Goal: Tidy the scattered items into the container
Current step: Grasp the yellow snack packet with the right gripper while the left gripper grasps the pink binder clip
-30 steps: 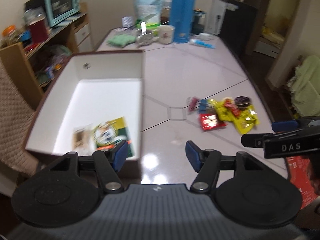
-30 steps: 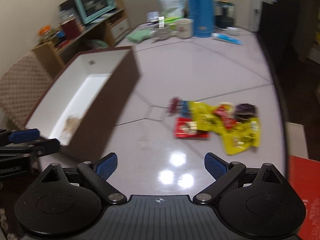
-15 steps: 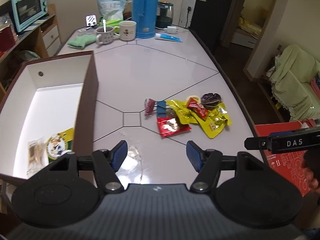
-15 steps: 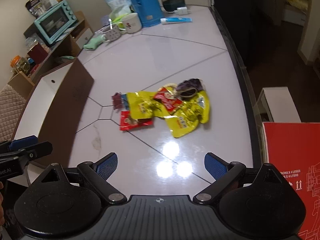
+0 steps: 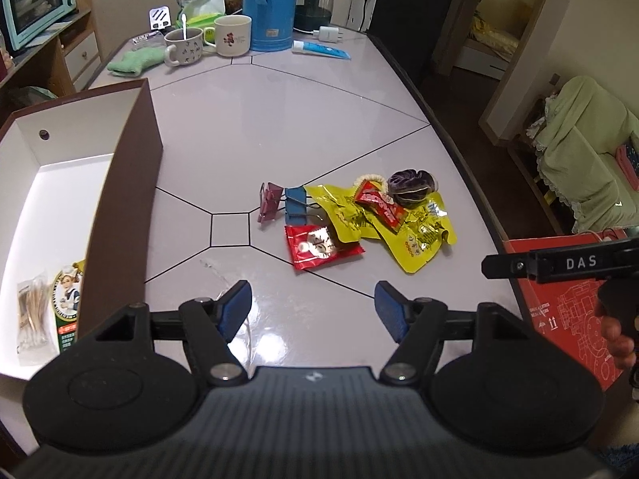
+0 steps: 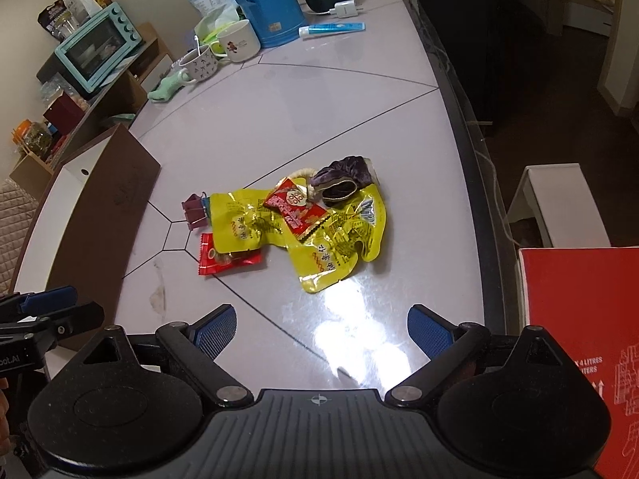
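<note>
- A heap of scattered items lies mid-table, right of the box (image 5: pixel 131 183): two yellow packets (image 5: pixel 415 235), a red sachet (image 5: pixel 379 205) on top of them, and a flat red packet (image 5: pixel 319 245) at the near edge.
- A purple scrunchie (image 5: pixel 411 185) rests at the heap's far side, touching a cream hair tie (image 5: pixel 369 179).
- Two binder clips, maroon (image 5: pixel 269 201) and blue (image 5: pixel 295 205), sit side by side at the heap's left edge.
- The brown box, white inside, stands on the table's left edge and holds a green-labelled pack (image 5: pixel 68 299) and a bag of cotton swabs (image 5: pixel 32 315).
- The left gripper (image 5: pixel 313 305) hovers over bare table (image 5: pixel 279 119) short of the heap, jaws apart and empty.
- The right gripper (image 6: pixel 321 331) hangs near the heap too, jaws wide, nothing between them.
- Mugs (image 5: pixel 233 36), a blue flask (image 5: pixel 269 4) and a tube (image 5: pixel 321 50) line the far end.
</note>
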`<state>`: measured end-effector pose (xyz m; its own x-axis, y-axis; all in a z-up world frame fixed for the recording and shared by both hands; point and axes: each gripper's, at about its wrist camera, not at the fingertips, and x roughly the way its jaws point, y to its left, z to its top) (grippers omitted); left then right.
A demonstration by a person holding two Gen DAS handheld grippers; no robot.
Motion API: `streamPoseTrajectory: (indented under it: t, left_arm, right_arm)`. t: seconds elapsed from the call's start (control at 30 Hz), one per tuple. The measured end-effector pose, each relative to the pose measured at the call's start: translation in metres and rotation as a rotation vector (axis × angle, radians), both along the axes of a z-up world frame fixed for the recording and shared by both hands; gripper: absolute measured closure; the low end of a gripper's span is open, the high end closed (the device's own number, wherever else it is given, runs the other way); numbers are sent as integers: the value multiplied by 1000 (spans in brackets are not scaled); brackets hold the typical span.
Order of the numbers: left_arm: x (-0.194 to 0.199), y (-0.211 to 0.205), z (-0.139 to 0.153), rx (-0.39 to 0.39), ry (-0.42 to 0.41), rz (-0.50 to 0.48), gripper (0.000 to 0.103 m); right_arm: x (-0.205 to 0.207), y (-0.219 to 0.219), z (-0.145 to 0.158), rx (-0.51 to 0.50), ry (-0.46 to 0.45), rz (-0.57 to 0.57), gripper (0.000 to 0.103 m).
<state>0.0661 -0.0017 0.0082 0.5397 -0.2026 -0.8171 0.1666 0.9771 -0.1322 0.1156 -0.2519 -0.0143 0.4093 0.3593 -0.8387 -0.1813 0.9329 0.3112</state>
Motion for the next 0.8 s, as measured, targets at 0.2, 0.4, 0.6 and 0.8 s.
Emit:
streamPoseTrajectory:
  t: [0.2, 0.4, 0.6, 0.8]
  left_arm:
    - [15, -1, -9, -6, 14, 5, 39]
    - [34, -2, -22, -11, 35, 9, 39]
    - [50, -2, -34, -32, 58, 17, 41]
    - [63, -5, -44, -35, 75, 18, 41]
  right_arm:
    - [22, -10, -20, 10, 3, -18, 31]
    - [49, -18, -44, 19, 0, -43, 32]
    - [74, -21, -62, 49, -10, -48, 40]
    - [88, -9, -75, 25, -45, 14, 44]
